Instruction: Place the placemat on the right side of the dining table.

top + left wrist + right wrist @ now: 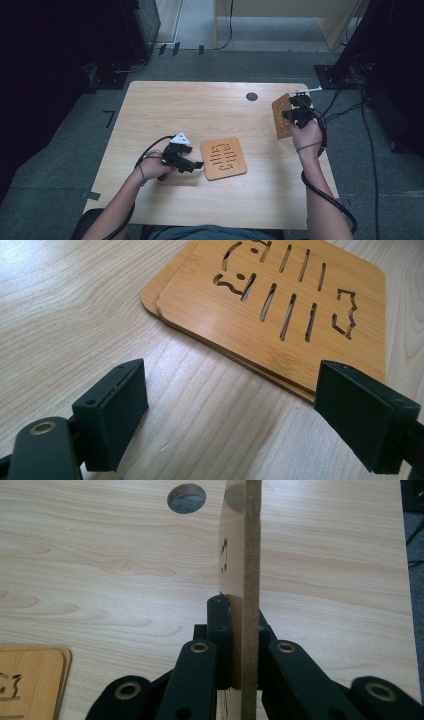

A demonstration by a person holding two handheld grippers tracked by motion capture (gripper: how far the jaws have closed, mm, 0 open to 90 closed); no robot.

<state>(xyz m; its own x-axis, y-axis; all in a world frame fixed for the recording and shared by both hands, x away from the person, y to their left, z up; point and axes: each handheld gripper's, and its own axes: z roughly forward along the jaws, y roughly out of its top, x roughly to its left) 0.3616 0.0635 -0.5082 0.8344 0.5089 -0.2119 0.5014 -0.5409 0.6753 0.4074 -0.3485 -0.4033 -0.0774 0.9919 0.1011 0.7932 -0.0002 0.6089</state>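
Two trivets [270, 305] already lie stacked mid-counter [200, 110] between the left hand-held gripper's [197, 164] spread jaws, while the right hand-held gripper [239, 645] clamps a third trivet [281, 116] on edge near the far right corner, probably bound for that stack.

Wooden table [200, 107], round cable hole [252, 96]
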